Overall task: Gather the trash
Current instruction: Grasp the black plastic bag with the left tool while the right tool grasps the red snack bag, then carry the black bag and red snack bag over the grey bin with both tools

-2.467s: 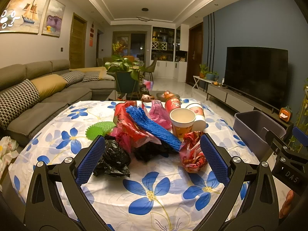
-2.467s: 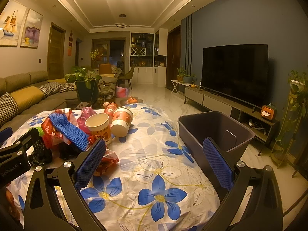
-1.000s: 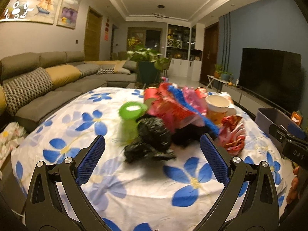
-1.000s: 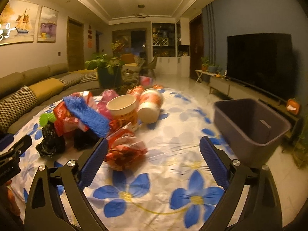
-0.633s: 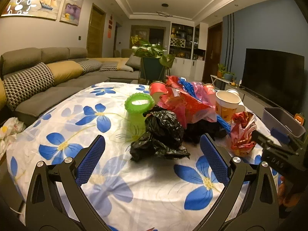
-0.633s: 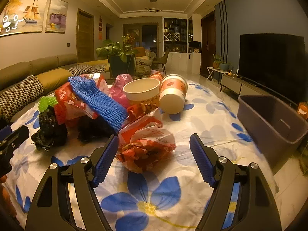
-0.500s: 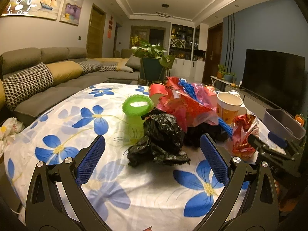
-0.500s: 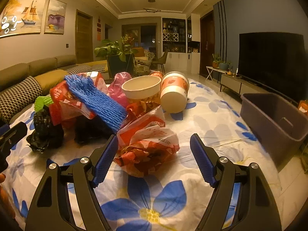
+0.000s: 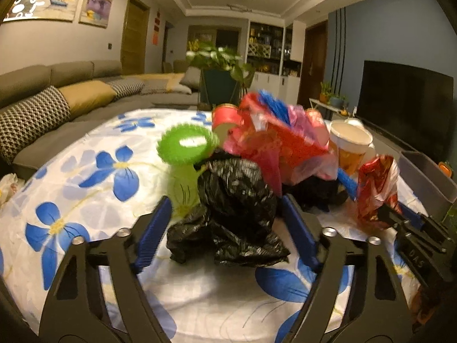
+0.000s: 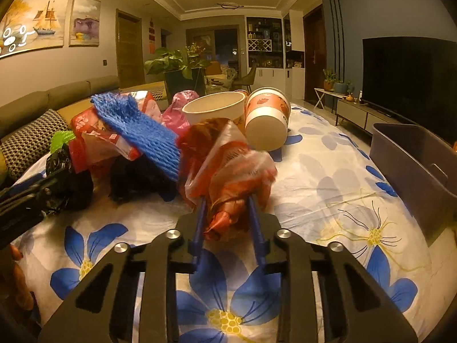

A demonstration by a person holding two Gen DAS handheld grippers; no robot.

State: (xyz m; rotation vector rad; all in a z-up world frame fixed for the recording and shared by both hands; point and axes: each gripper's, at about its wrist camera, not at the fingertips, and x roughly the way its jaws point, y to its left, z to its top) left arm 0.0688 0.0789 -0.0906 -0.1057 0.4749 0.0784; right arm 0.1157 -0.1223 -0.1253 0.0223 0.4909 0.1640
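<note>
A pile of trash lies on the flowered tablecloth [image 9: 85, 188]. In the left wrist view a crumpled black bag [image 9: 234, 205] sits between the blue fingers of my left gripper [image 9: 225, 208], which is open and flanks it closely. In the right wrist view my right gripper [image 10: 228, 217] is shut on a crumpled red snack wrapper [image 10: 228, 177]. That wrapper [image 9: 377, 188] and the right gripper [image 9: 411, 228] also show at the right of the left wrist view. The grey bin [image 10: 414, 154] stands past the table's right edge.
The pile also holds a green foam net [image 9: 185, 145], a blue foam net [image 10: 137, 125], red bags [image 9: 285, 143], an upright paper cup [image 10: 214, 108], a tipped cup [image 10: 267, 114] and a second black bag [image 10: 137, 177]. A sofa [image 9: 42, 108] runs along the left.
My right gripper has shut on the red wrapper. My left gripper has moved in around the black bag and its fingers have narrowed somewhat.
</note>
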